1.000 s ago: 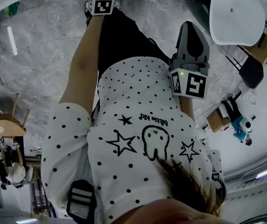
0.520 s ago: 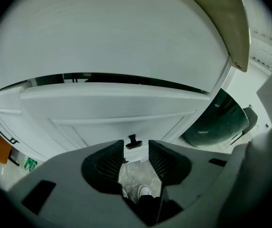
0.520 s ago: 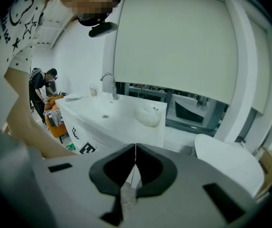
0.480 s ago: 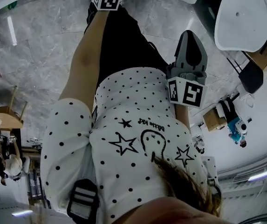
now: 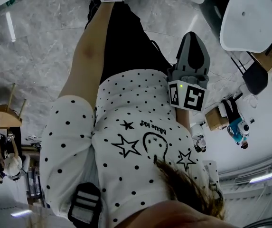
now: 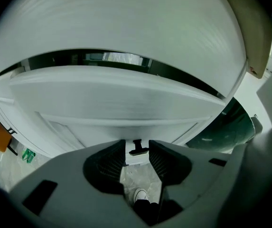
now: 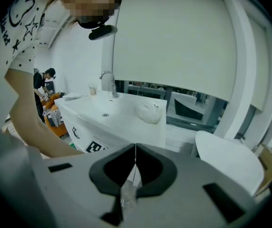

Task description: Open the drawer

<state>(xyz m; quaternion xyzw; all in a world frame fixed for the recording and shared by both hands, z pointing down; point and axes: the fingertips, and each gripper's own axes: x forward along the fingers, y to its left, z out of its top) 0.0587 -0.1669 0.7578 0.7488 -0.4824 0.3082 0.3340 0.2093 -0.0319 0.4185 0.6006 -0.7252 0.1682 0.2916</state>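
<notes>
Left claw (image 6: 136,145) has moved farther out and just spread, drawer handle (image 6: 138,150) between its tips

Grey marbled floor tiles (image 5: 36,46), glossy. A white roller blind (image 7: 173,42) is drawn over the upper part of a wide window (image 7: 192,99), with a white pillar (image 7: 242,65) just beside it. White oval table (image 7: 230,158) near the window. Small wooden table (image 5: 0,112) off to one side. Cardboard box (image 5: 215,120) on the floor. Ceiling strip light (image 5: 264,177) lit.
</notes>
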